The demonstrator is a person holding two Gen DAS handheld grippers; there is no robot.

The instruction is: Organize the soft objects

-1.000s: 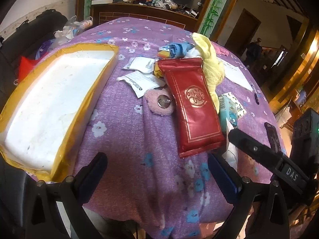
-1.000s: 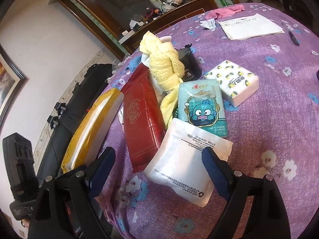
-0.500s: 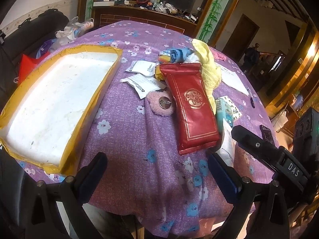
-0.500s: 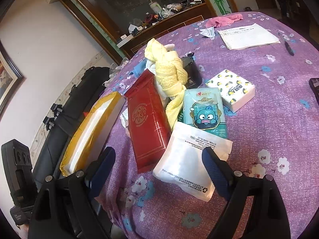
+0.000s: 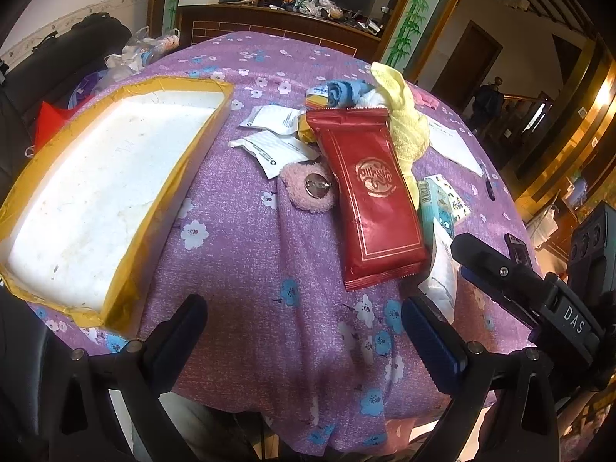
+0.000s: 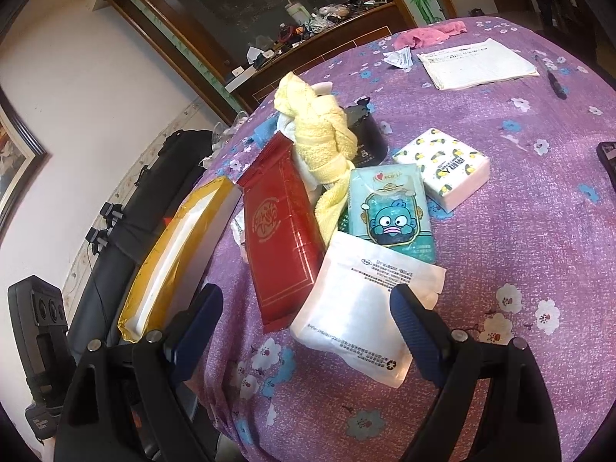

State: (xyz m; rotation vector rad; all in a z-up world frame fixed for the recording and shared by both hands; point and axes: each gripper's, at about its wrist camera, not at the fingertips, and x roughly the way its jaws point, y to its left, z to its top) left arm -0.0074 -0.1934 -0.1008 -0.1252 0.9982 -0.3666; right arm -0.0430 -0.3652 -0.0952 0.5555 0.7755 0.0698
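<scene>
A pile of soft goods lies on the purple flowered tablecloth [image 5: 246, 254]: a red foil pack [image 5: 369, 196] [image 6: 281, 231], a yellow towel [image 5: 404, 123] [image 6: 319, 134], a pink fuzzy pad [image 5: 308, 188], a teal cartoon tissue pack [image 6: 389, 211], a white pouch [image 6: 362, 308] and a lemon-print tissue pack [image 6: 446, 165]. A yellow-rimmed white foam box [image 5: 88, 200] [image 6: 173, 242] stands at the left. My left gripper [image 5: 304, 327] is open and empty near the front edge. My right gripper [image 6: 308, 315] is open, its jaws on either side of the white pouch's near end.
White sachets [image 5: 273, 146] and a blue cloth [image 5: 342, 90] lie behind the pile. A paper sheet [image 6: 477, 63], a pen [image 6: 554, 84], a pink cloth [image 6: 427, 34] and a phone [image 6: 608, 158] lie at the far right. A black sofa [image 5: 57, 61] stands left of the table.
Both grippers have pulled back slightly from the pile, so more of the table shows. Both stay open; no object has moved.
</scene>
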